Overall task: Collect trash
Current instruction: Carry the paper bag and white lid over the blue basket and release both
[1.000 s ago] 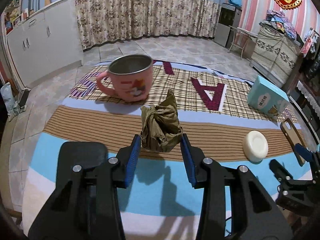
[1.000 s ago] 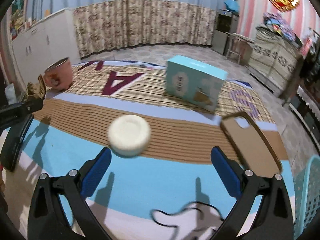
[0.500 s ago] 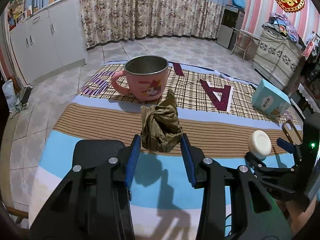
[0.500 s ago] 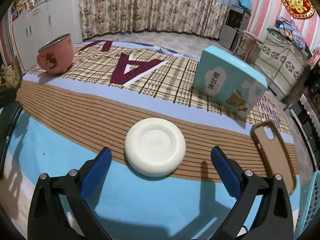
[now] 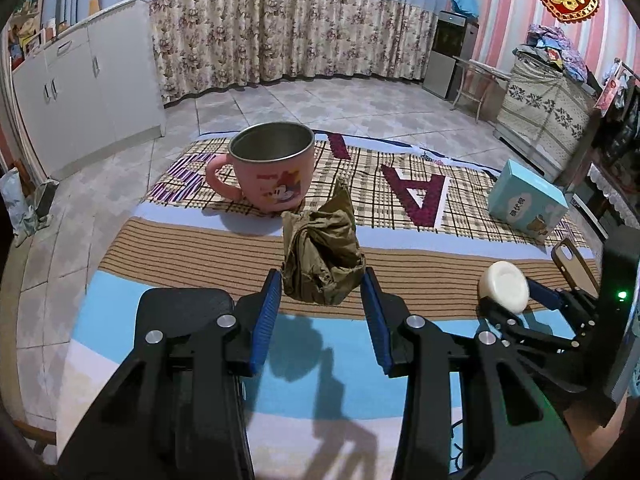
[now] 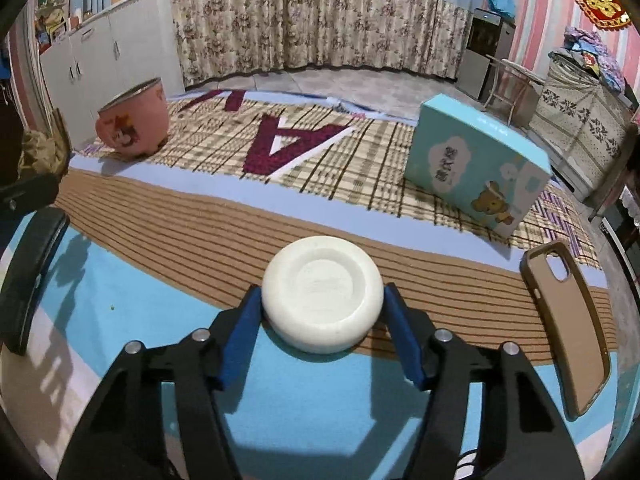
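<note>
Letter "A" marks the cloth (image 6: 192, 240); left fingers (image 5: 267, 312) pinch brown wrapper (image 5: 322, 258), right fingers (image 6: 240, 332) closing around white puck (image 6: 322, 304).

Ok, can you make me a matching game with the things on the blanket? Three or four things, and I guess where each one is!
Things:
1. crumpled brown wrapper
2. white round soap
3. pink mug
4. brown phone case

Places:
A. lying flat near the blanket's right edge
B. between the right gripper's blue pads
C. standing on the checked part, far side
D. between the left gripper's blue pads

Pairs: 1-D, 2-B, 3-C, 4-A
</note>
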`<state>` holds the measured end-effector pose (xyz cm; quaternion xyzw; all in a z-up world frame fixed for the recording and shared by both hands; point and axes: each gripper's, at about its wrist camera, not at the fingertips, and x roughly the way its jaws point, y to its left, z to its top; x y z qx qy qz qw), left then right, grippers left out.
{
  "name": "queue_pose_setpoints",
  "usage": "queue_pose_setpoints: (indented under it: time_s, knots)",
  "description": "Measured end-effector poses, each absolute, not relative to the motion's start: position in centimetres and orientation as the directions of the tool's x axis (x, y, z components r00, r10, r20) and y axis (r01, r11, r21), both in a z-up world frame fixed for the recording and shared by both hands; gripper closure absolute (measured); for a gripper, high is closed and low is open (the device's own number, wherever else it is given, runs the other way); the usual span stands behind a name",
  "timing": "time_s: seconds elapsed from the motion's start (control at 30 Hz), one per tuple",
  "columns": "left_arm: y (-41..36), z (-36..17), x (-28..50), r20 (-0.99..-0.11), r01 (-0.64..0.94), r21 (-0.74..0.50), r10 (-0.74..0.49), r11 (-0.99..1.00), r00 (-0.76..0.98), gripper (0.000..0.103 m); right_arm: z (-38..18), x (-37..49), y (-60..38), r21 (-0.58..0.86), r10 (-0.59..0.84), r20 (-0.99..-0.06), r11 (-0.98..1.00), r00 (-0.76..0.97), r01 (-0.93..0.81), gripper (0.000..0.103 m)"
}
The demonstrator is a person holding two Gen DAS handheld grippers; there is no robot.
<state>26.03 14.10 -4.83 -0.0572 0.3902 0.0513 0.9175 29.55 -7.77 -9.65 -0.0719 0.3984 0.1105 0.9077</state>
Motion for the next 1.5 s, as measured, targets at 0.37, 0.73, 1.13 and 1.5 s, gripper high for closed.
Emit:
queue_pose_setpoints:
  time_s: [0.37, 0.73, 1.13, 1.5]
  knots:
    - [11.8, -3.7, 26.3, -0.7, -0.099, -0.052, 0.034, 0.994, 0.713, 0.063, -5.3, 26.3, -13.8, -0.106, 0.066, -0.651, 0.978, 0.756, -0.177, 0.042]
    - [4.7, -2.5, 26.6, -0.677, 0.034, -0.029, -0.045, 0.999, 0.734, 0.063, -2.2, 20.6, -26.7, -0.117, -0.137, -0.609, 0.99, 0.781, 0.081, 0.042]
    - [-4.6, -1.6, 25.7, -0.662, 0.196, 0.013, -0.138, 0.981, 0.737, 0.063, -0.4, 16.6, -37.0, -0.123, -0.342, -0.567, 0.935, 0.749, 0.333, 0.042]
    - [-10.5, -2.1, 24.7, -0.666, 0.248, 0.056, -0.149, 0.967, 0.731, 0.063, -0.8, 15.7, -39.4, -0.108, -0.368, -0.562, 0.921, 0.741, 0.375, 0.042]
